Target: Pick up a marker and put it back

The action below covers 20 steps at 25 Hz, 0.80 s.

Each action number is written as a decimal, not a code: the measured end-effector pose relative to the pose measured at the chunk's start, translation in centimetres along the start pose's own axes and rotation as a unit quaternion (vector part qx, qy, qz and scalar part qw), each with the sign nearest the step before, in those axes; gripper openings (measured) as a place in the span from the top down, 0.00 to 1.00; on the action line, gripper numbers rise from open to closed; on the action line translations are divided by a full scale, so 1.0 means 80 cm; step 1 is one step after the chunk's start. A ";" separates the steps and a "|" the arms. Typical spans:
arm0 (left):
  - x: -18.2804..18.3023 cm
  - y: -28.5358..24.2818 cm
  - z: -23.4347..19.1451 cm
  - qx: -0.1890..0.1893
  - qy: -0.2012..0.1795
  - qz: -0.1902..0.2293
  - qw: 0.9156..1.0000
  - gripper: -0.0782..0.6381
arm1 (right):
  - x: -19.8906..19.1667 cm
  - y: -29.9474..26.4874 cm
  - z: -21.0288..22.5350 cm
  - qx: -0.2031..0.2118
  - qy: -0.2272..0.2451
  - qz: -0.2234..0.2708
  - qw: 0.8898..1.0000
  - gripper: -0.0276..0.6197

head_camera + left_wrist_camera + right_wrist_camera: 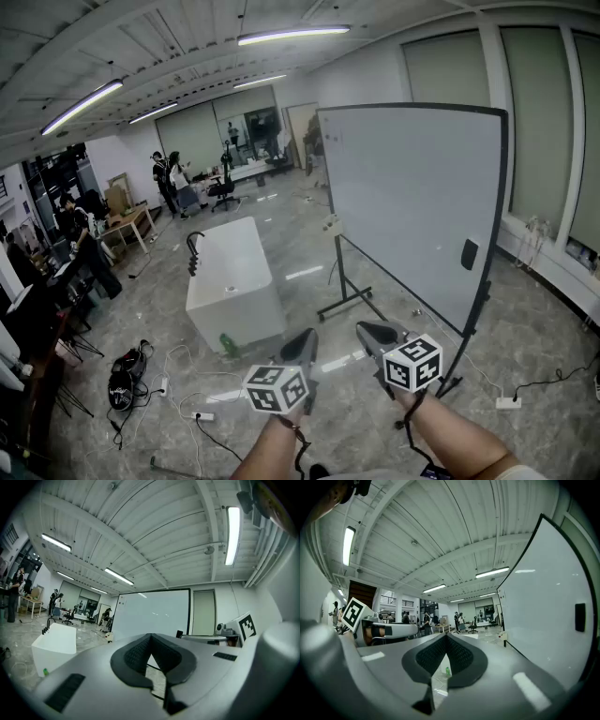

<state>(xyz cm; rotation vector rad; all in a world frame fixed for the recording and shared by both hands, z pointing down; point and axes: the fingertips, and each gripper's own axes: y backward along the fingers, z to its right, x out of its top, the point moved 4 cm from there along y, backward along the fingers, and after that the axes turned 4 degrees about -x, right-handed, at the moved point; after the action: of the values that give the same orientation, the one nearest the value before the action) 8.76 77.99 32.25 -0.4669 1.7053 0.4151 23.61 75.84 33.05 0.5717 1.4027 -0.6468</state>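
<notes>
Both forearms (448,439) reach forward from the bottom edge, bare and cut off there. They hold the grippers side by side, near each other, low in the head view. The left gripper (306,343) and the right gripper (373,332) point ahead toward the floor in front of the whiteboard (412,206). Each has its jaws pressed together at the tips, with nothing between them. The hands are mostly hidden behind the cubes (277,387). The marker cannot be made out in any view. A dark block (469,253) on the whiteboard is too small to identify. A white table (234,281) stands left of the whiteboard.
</notes>
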 end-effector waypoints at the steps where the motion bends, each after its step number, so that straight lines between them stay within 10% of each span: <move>1: -0.001 0.000 -0.001 0.000 0.001 0.000 1.000 0.88 | -0.002 -0.001 -0.001 0.001 -0.001 -0.001 1.000 0.96; 20: -0.006 -0.031 -0.101 -0.018 0.012 -0.014 1.000 0.88 | -0.012 -0.102 -0.004 0.005 -0.006 0.003 1.000 0.95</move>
<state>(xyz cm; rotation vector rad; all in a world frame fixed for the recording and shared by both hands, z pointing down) 3.37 71.75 34.14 -0.5237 1.7156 0.4203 17.53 70.41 34.08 0.5784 1.3867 -0.6521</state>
